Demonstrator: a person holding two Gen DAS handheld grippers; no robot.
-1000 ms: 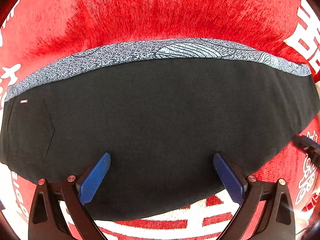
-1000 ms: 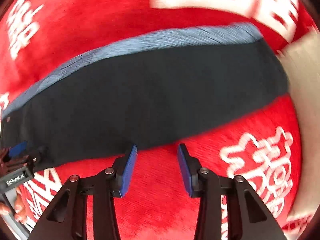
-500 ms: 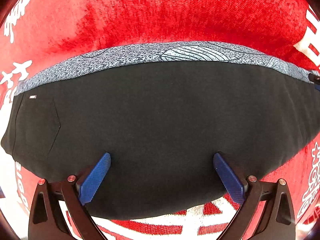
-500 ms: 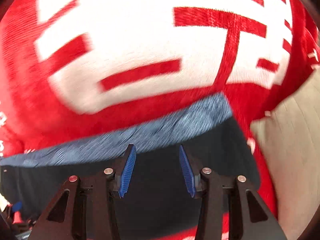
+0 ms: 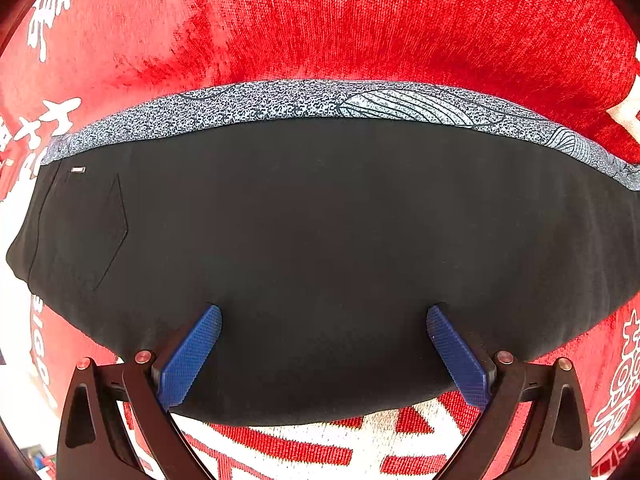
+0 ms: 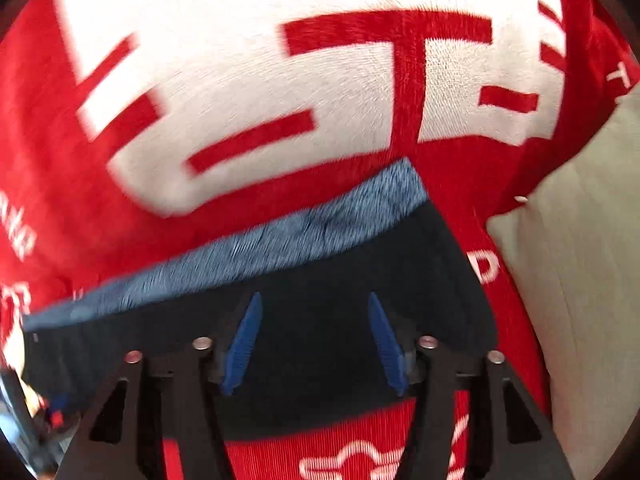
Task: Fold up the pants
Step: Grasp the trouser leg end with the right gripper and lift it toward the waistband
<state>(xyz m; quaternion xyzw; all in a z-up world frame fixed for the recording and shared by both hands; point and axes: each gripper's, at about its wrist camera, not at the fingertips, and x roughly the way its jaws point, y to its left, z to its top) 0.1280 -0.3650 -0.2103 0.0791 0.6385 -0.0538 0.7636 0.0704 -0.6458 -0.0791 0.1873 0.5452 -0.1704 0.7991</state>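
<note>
The pants (image 5: 320, 248) lie folded into a long black band across a red blanket (image 5: 360, 28) with large white characters woven into it. A strip of grey-and-white patterned fabric (image 5: 304, 102) with leaf outlines runs along the band's far edge, peeking out from under the black layer. In the left wrist view a pointed back pocket (image 5: 86, 228) with a small pale tag above it sits at the band's left end, and the near edge of the black cloth curves just above a white character on the blanket.

The left gripper (image 5: 324, 312) points down over the near half of the band with its blue-padded jaws spread wide; nothing is pinched between them, only flat black cloth shows in the gap.

The right gripper (image 6: 314, 300) stands over the other end of the pants (image 6: 360, 280), near the corner where the patterned strip (image 6: 280, 240) ends. Its jaws have just been opening and now stand apart at a middling width, with black fabric showing behind the gap and no fold caught between the pads. This view is blurred. To the right of the blanket (image 6: 240, 60) edge a pale beige surface (image 6: 580, 260) shows. At the lower left edge of the same view, part of a hand and dark gear appear, too blurred to make out.
</note>
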